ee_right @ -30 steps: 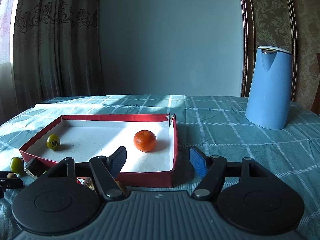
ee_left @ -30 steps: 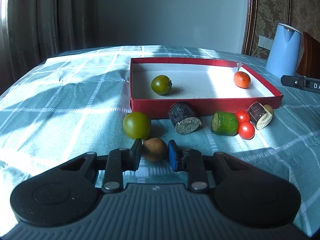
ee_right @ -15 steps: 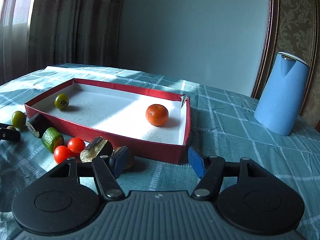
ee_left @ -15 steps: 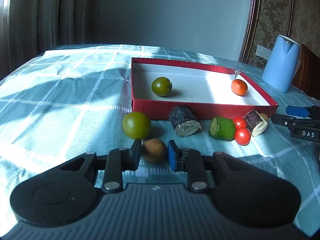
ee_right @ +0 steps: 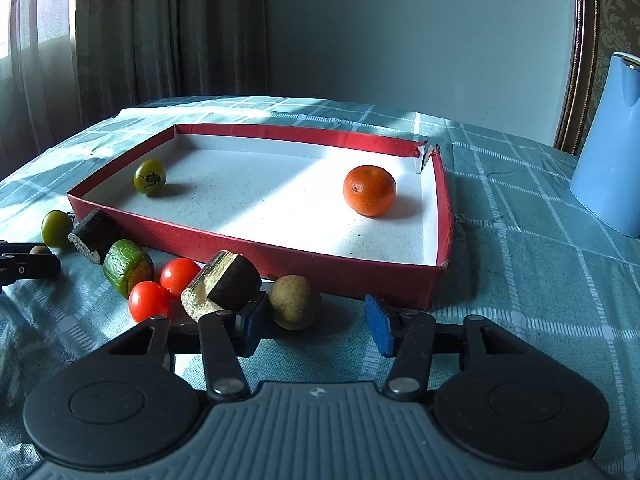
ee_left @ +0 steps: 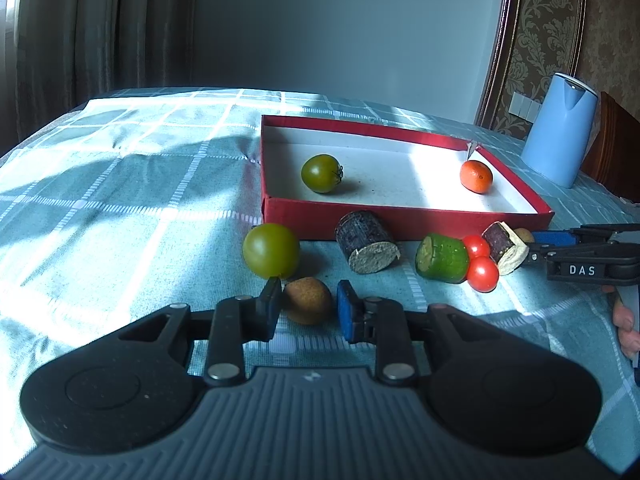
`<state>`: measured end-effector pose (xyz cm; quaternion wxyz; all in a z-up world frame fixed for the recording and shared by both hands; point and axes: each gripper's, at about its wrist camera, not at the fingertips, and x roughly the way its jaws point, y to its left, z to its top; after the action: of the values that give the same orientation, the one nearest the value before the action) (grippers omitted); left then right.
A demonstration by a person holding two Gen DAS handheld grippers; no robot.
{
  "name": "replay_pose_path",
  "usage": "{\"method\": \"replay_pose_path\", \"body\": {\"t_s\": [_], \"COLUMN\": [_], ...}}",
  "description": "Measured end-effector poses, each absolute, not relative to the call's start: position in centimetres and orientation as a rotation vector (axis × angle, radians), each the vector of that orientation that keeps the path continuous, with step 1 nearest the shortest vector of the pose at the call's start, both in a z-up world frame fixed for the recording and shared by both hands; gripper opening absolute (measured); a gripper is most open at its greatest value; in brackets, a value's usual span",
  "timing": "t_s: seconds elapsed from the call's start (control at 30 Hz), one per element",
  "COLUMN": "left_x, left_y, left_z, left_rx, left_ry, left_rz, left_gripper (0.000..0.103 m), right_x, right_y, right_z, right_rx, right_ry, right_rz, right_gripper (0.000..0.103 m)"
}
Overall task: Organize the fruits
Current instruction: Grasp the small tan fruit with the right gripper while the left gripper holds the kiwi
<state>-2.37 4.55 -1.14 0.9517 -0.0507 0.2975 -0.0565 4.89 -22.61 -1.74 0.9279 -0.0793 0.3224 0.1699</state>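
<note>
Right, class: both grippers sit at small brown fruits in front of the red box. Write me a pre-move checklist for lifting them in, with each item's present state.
1. Left gripper jaws bracket their brown fruit: ok.
2. Those jaws are pressing on it: cannot tell; a small gap shows on the blue side.
3. Right gripper jaws open around the tan fruit: ok, though it sits near one jaw.
4. The cut purple piece is clear of the right gripper: not ok, it lies against one jaw.
5. Red box has free floor: ok; only a green tomato and an orange inside.
</note>
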Motion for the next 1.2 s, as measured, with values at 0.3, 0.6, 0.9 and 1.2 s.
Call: {"method": "replay_pose_path", "body": {"t_s": [0.3, 0.6, 0.9, 1.2], "left_x": [-2.3, -2.4, -2.8, -3.9], "left_y": [4.5, 4.4, 4.4, 4.1], "left_z": [-1.2, -1.1, -1.1, -0.7], "left_rx": [-0.104, -0.097, -0.084, -0.070], "left_ry": [0.604, 0.602, 0.589, 0.540], "left_rz": [-0.118, -0.124, -0.141, -0.150], "left_gripper": [0.029, 0.029, 0.024, 0.024], "right_x": [4.4, 3.8, 3.3, 2.2], "right_y": [-21.9, -21.4, -22.1, -22.3], "right_z": [-1.7, -1.7, -1.4, -0.9], "right_rx": [-0.195, -0.238, -0.198, -0.200], "right_ry": [0.650, 0.625, 0.605, 0.551], "right_rz": [0.356, 0.344, 0.322, 0.303], "right_gripper": [0.032, 0.027, 0.027, 0.027]}}
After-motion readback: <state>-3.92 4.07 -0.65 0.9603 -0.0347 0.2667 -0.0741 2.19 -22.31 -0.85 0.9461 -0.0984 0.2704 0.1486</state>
